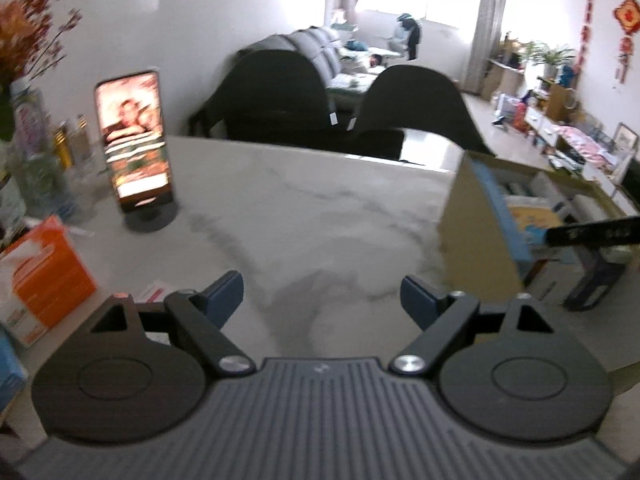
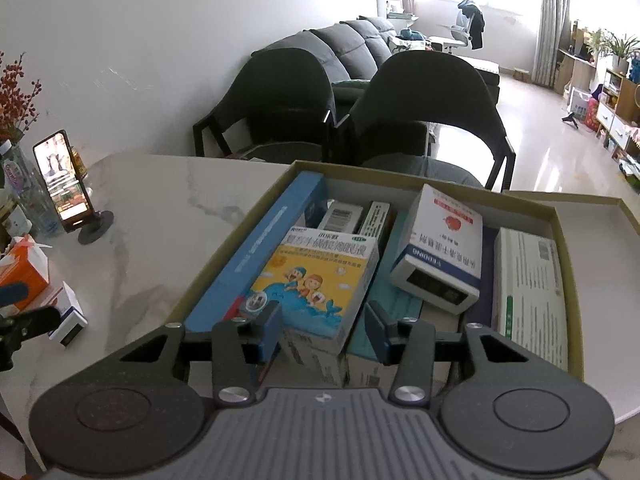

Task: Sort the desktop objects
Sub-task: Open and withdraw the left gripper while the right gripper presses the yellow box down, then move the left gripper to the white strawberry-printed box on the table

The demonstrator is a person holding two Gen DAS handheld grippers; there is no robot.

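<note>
My right gripper (image 2: 324,330) hangs over the open cardboard carton (image 2: 240,224), which holds several medicine boxes. A yellow box with a cartoon print (image 2: 320,280) lies between its fingers; a narrow gap shows at the right pad, so the jaws stand open around it. Beside it lie a white and blue box (image 2: 436,248) and a long blue box (image 2: 264,248). My left gripper (image 1: 322,296) is wide open over the bare marble tabletop (image 1: 304,208), with nothing between its fingers. A small white box (image 2: 68,312) lies on the table to the left of the carton (image 1: 472,220).
An orange tissue box (image 1: 48,276) sits at the table's left, with bottles and a vase behind it. A lit phone on a round stand (image 1: 134,140) is upright nearby. Two dark chairs (image 1: 280,92) stand at the table's far edge.
</note>
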